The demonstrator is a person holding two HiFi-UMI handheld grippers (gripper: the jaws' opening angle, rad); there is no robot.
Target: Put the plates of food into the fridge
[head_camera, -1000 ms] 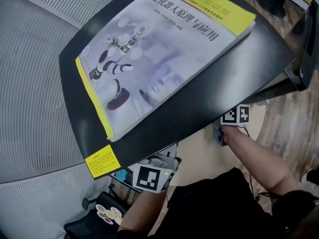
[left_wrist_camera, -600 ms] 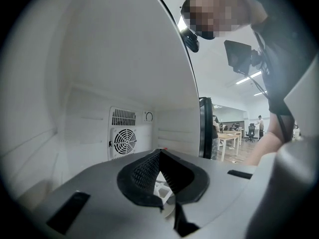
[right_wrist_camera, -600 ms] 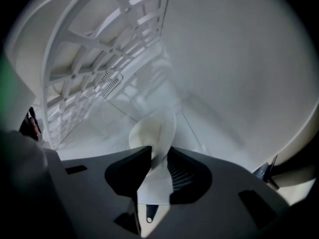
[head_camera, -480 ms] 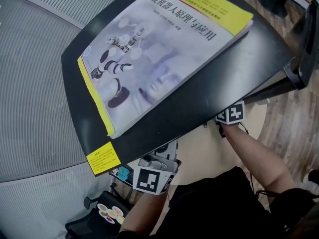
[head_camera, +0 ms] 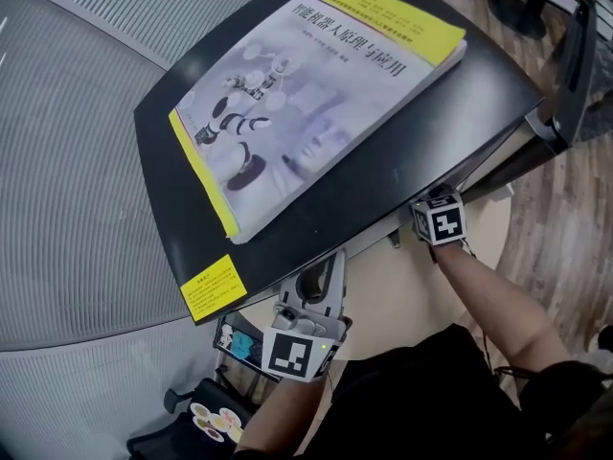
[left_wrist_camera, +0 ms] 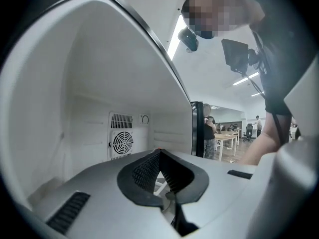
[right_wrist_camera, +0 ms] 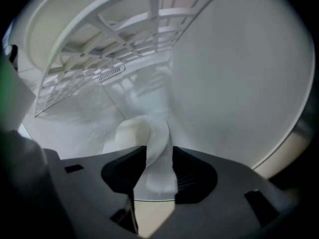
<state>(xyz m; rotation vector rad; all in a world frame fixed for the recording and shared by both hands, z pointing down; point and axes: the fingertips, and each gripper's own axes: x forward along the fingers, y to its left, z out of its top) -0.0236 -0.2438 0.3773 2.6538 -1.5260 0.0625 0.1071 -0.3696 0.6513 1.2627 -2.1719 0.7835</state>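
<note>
Right gripper point(right_wrist_camera: 159, 149): my jaws stand spread and have just been opening. A white plate rim point(right_wrist_camera: 149, 133) sits loose between them inside the fridge point(right_wrist_camera: 239, 73), with the wire shelf point(right_wrist_camera: 124, 29) at 11 o'clock. Left gripper point(left_wrist_camera: 158, 151): jaws pressed together, nothing held, fan grille point(left_wrist_camera: 122, 143) at 8 o'clock.

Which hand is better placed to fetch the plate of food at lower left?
Left. The left tool is shut, empty and nearer the plate. The right tool is inside the fridge; its jaws have just been opening, with a white thing between them.
</note>
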